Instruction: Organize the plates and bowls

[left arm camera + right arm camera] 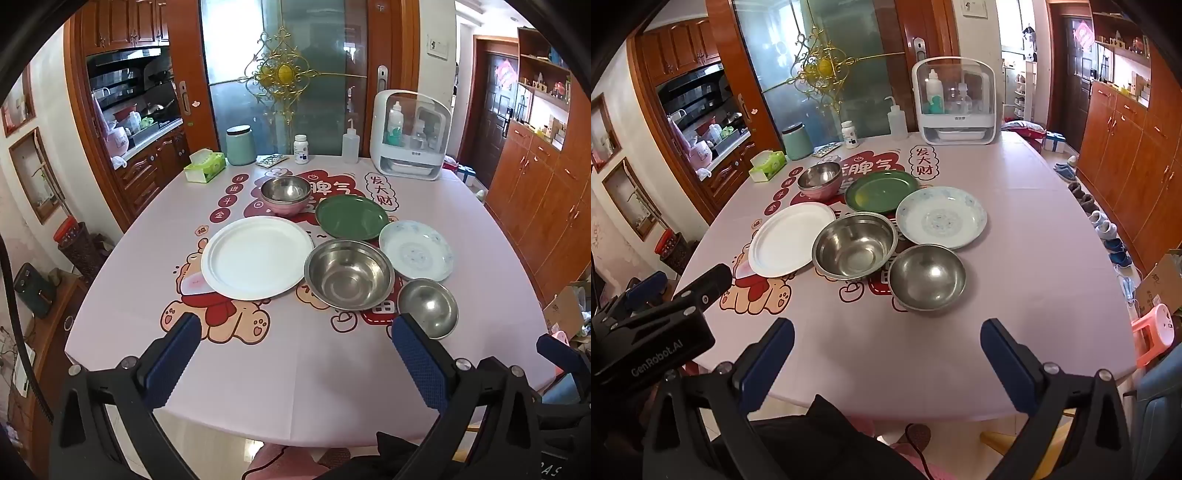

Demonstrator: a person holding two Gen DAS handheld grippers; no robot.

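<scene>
left gripper [295, 354]: jaws wide, empty, above near table [295, 387] edge | white plate [257, 257], left | big steel bowl [349, 273] touching it | pink bowl [286, 199], green plate [351, 216] behind | patterned plate [416, 249], small bowl [428, 308] right | right gripper [886, 356]: jaws wide, empty

A large white plate [256, 257] lies flat on the table, touching a wide steel bowl [349, 273]; behind, a green plate [351, 216] and a steel bowl nested in a pink bowl [285, 199], perhaps; right, a pale patterned plate [416, 249]; nearest, 1 small steel bowl [428, 307]; all upright.
</scene>
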